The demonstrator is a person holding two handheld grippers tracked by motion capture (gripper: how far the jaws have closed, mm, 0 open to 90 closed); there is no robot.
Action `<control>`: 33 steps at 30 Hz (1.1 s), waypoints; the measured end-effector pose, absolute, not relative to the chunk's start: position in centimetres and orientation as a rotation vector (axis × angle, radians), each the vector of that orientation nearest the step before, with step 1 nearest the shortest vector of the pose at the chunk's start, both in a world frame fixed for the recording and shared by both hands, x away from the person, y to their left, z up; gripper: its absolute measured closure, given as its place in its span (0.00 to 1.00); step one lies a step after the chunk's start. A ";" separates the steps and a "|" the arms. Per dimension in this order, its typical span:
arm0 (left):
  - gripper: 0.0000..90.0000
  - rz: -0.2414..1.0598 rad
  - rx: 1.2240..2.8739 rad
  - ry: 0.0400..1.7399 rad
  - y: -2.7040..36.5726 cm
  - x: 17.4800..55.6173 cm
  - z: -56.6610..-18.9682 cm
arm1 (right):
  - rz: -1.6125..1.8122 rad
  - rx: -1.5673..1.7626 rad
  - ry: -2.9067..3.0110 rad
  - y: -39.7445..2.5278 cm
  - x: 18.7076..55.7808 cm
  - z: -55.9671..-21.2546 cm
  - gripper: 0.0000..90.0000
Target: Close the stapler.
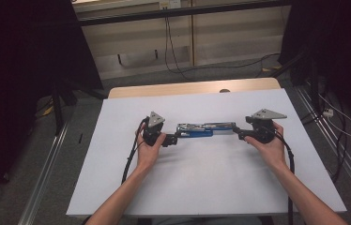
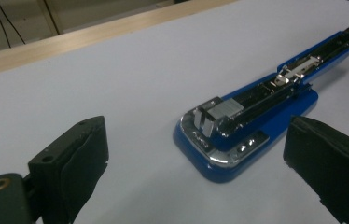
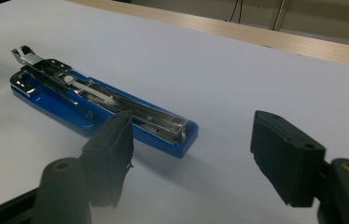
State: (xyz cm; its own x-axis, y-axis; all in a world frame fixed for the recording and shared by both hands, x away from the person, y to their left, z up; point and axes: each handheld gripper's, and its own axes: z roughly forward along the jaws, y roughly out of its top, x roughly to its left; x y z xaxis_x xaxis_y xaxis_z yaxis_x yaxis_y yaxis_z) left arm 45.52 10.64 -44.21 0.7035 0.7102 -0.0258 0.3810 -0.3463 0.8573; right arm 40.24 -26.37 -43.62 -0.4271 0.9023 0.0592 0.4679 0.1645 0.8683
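Roughly by size, largest first:
Table: white rectangular tabletop [image 1: 202, 187] with a pale wooden strip [image 1: 192, 87] along its far edge.
Stapler: long blue-and-chrome metal stapler [image 1: 201, 129], opened out flat, lying left to right near the table's middle, between the two grippers.
Left gripper: black left gripper [image 1: 171, 139], at the stapler's left end, jaws spread wide, holding nothing.
Right gripper: black right gripper [image 1: 240, 133], at the stapler's right end, jaws parted, one pad [image 3: 112, 149] just beside the stapler's end.
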 end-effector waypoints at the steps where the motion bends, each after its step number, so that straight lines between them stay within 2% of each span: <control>1: 0.07 0.432 1.968 0.850 10.7 45.6 -44.3 | 1.191 1.292 1.966 -26.4 40.2 -43.6 0.41; 3: 0.07 0.417 1.968 0.867 10.8 45.7 -44.4 | 1.193 1.302 1.964 -26.6 40.1 -43.6 0.54; 5: 0.07 0.421 1.959 0.871 10.7 45.7 -44.5 | 1.199 1.305 1.964 -26.8 40.1 -43.7 0.59; 6: 0.07 0.426 1.962 0.864 10.7 45.7 -44.4 | 1.203 1.305 1.969 -26.9 40.1 -43.8 0.67; 15: 0.07 0.436 1.939 0.816 10.4 45.4 -44.0 | 1.199 1.324 1.996 -27.4 40.1 -44.3 1.00; 17: 0.09 0.434 1.942 0.835 10.6 45.4 -43.9 | 1.195 1.327 2.011 -27.3 40.1 -44.4 1.00; 23: 0.35 0.400 1.917 0.848 10.8 45.2 -43.5 | 1.185 1.313 2.067 -26.9 40.0 -44.6 1.00; 25: 0.39 0.382 1.916 0.850 10.7 45.1 -43.6 | 1.176 1.308 2.075 -26.7 39.9 -44.6 1.00; 30: 0.61 0.407 1.949 0.795 10.2 44.7 -43.5 | 1.165 1.299 2.103 -26.4 39.9 -44.9 1.00; 32: 0.64 0.403 1.950 0.790 10.0 44.4 -43.3 | 1.165 1.297 2.113 -26.3 39.9 -44.9 1.00; 33: 0.69 0.387 1.958 0.779 10.0 44.3 -43.2 | 1.167 1.296 2.118 -26.2 39.8 -44.9 1.00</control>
State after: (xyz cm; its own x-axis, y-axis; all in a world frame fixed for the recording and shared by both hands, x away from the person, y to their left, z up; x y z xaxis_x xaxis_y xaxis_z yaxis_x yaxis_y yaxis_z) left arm 44.28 9.97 -43.23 0.7464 0.6636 -0.0514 0.3601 -0.3377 0.8696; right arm 39.84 -26.21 -44.93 -0.4930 0.8657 0.0865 0.5356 0.2236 0.8144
